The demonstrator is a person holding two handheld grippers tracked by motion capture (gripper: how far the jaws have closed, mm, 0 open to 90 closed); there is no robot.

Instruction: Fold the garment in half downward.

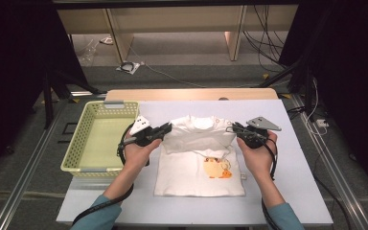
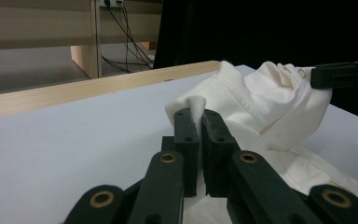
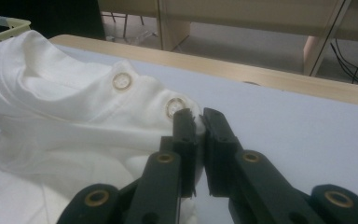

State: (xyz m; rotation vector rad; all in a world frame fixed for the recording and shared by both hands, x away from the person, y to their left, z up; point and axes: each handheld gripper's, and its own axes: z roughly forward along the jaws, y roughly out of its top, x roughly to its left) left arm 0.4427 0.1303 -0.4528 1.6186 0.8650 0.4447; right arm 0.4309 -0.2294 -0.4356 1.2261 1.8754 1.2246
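White baby T-shirt [image 1: 199,163] lies on the pale surface [image 1: 292,158], front up, cartoon print [image 1: 216,168] near the lower right of the chest. Lower body is flat; the shoulder end is raised and bunched between the two grippers. Yellow perforated basket [image 1: 84,139] stands just beside the shirt on the person's left, nothing visible inside.

Left gripper [image 1: 165,128]: jaws pressed together on a small peak of fabric at the left shoulder; in the left gripper view a tuft pokes up between the jaw tips [image 2: 196,114].

Right gripper [image 1: 234,128]: jaws pinching the right shoulder edge, just beside two snap fasteners [image 3: 122,81]. Only a thin sliver of cloth is visible between the tips [image 3: 196,122].

Judgement: this looks like a two-point hold at the shoulders, likely for a fold or a lift.

Risks:
- Right hold is shallow, at the very hem; tension could pull the fabric free and drop that corner.
- Uneven pull between hands would skew the shirt and wrinkle the flat body.
- Snap placket near the jaws may open under sideways load.
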